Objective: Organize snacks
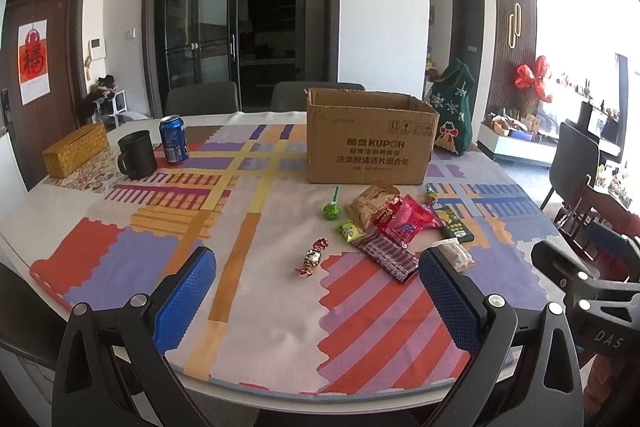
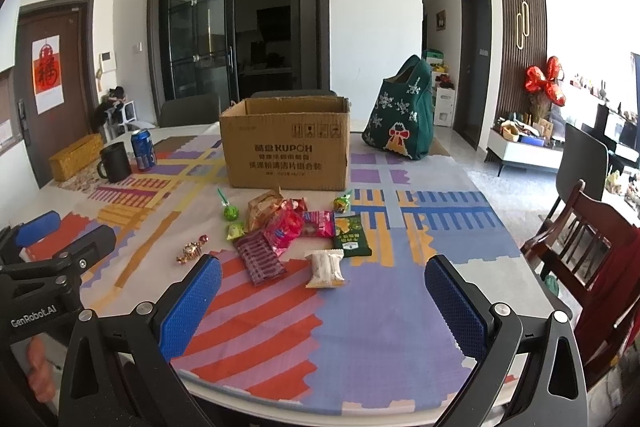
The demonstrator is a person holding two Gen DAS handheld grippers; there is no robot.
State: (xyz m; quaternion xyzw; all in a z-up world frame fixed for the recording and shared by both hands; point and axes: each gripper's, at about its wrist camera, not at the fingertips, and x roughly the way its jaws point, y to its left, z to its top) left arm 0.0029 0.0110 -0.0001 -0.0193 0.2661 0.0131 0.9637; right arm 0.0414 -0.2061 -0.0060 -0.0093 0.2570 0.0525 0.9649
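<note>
While both the left tool (image 1: 316, 301) and right tool (image 2: 324, 301) gape wide and empty, snack packets (image 2: 288, 227) lie mid-frame below the cardboard box (image 2: 286, 147) on the tabletop (image 2: 400, 307).

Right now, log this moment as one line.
stage: start | left hand-held gripper: open, empty | right hand-held gripper: open, empty | snacks: loose on table | box: behind snacks
</note>
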